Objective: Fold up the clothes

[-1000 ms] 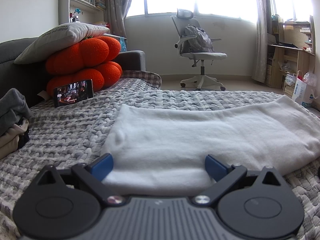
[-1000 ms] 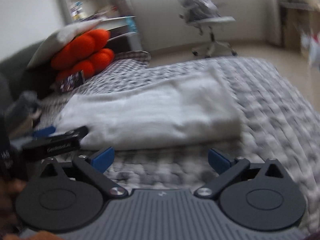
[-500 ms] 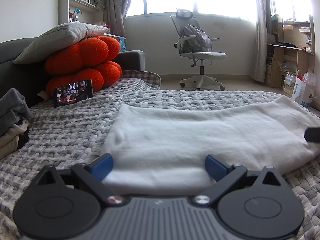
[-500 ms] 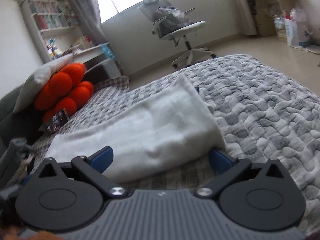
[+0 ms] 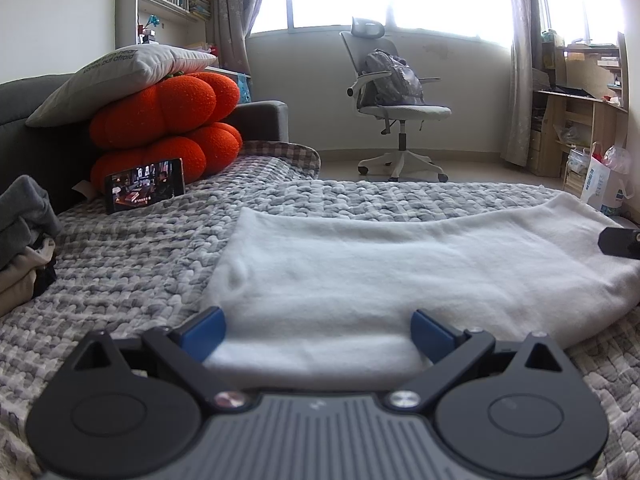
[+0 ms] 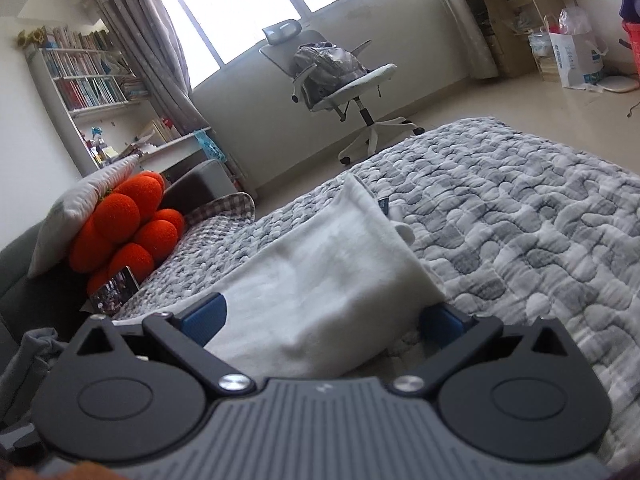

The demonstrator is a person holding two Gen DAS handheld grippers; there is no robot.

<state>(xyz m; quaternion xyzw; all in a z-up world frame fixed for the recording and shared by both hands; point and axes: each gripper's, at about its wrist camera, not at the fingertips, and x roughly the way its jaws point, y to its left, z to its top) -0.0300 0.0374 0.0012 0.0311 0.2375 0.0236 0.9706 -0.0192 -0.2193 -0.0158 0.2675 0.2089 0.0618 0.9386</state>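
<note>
- Two grippers, both sitting spread wide with nothing pinched.
- I'm seeing the left gripper [image 5: 316,330] straddling the near edge of the white garment [image 5: 400,276], blue fingertips [image 5: 202,330] either side of it.
- The right gripper [image 6: 324,318] is straddling the garment's near right corner.
- The garment is lying folded into a long flat band on the grey bed [image 5: 132,264].
- A phone [image 5: 145,185] is leaning on the orange cushions [image 5: 168,120].

**White on mottled grey**

A white garment [image 5: 384,276] lies on a grey-and-white mottled bedspread [image 5: 132,256]. Far left, orange cushions [image 5: 168,120] sit under a pale grey pillow [image 5: 120,72]; blue pads [image 5: 202,332] tip black gripper arms
</note>
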